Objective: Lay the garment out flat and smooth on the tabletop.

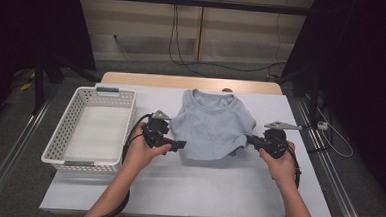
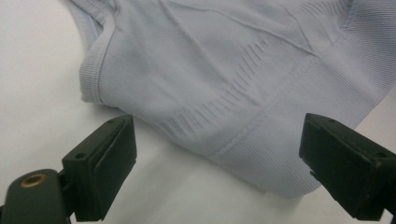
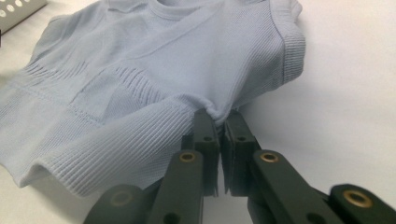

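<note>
One pale blue ribbed knit top [image 1: 212,124] lies flat at the centre of the high view, collar toward the top of the frame. It looks light, soft and floppy, so it'll sag and stretch wherever it's lifted; the thicker ribbed hem and side seams are the safest holds. The right gripper [image 3: 219,122] has its jaws pinched tight on a tuck of fabric at the side hem. The left gripper [image 2: 215,154] hangs wide open over the opposite hem corner, gripping nothing. A white basket [image 1: 69,132] waits at the left on the table [image 1: 187,188].
</note>
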Demonstrator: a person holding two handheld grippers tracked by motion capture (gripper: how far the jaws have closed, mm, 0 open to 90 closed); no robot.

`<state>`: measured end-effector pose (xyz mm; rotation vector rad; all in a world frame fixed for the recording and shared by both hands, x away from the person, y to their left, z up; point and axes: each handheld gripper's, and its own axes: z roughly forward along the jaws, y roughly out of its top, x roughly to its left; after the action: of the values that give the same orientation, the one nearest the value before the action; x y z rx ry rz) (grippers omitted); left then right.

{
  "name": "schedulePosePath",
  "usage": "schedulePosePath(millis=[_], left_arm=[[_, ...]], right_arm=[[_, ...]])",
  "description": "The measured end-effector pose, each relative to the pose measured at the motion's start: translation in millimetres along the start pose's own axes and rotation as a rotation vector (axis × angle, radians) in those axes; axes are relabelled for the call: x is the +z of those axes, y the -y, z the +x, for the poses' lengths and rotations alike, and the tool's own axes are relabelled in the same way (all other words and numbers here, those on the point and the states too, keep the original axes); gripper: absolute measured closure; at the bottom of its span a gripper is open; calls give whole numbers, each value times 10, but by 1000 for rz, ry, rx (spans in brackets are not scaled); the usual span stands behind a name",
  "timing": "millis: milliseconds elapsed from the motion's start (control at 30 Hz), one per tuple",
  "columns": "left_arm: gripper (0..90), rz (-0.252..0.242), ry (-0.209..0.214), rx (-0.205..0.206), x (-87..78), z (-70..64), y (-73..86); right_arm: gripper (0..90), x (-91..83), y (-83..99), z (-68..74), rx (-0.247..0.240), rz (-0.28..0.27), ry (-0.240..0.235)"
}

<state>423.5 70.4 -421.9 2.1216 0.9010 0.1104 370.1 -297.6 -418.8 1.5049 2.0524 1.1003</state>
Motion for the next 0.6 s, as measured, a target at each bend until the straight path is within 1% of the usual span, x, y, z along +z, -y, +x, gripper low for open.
schedulePosePath(millis=[33,67,133,200,233,267,400,433,467,500,600], left_arm=[[117,4,-1,4,10,6,5],[122,-2,0,-2,26,7,11],[143,4,-4,1,52,18,22],[203,9,11,0,80,35,33],[203,10,5,0,99,38,40],[205,8,-6,9,123,38,46],[221,3,-1,31,228,21,47],[230,9,-7,43,246,15,46],[237,14,-3,47,273,7,45],[242,13,-11,50,302,-2,48],[259,35,-31,69,381,-4,55]], right_arm=[[863,18,14,-4,-6,2,-3],[862,37,29,-2,-12,11,1],[859,74,51,6,-14,22,0],[857,85,53,14,-18,19,1],[856,83,52,16,-21,14,-1],[856,83,53,24,-23,14,-1],[855,107,60,46,-36,21,-3],[854,115,62,52,-42,25,-2],[853,121,64,54,-45,26,-3],[853,126,67,57,-45,27,-3],[852,143,69,62,-51,29,-3]])
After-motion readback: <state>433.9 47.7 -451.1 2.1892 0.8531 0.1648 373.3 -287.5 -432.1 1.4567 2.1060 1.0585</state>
